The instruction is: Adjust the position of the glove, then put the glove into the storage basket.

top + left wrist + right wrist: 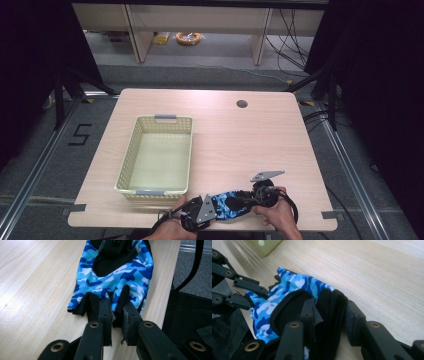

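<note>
When viewed from above, found a blue camouflage glove lying flat at the near edge of the bench, toward the right of its middle, stretched between the left gripper and the right gripper. Found each gripper held in a hand at that same edge, with the glove's length running roughly along it.

In the left gripper view, saw the fingers brought close together and clamped on a black-trimmed finger stub at the glove's open-fingered end. Noted blue, white and navy camouflage fabric beyond them, with a black panel farther up, resting on the wood.

In the right gripper view, saw the fingers clamped on the thick black folded band at the glove's wrist end, fabric bunched between them. Observed the left gripper farther off in that view, at the glove's opposite end.

Located a pale yellow perforated basket with grey handles on the left half of the bench, near the glove but apart from it. Noted a round cable hole near the far edge.

Read one marking: a black "5" taped on the floor left of the bench.
</note>
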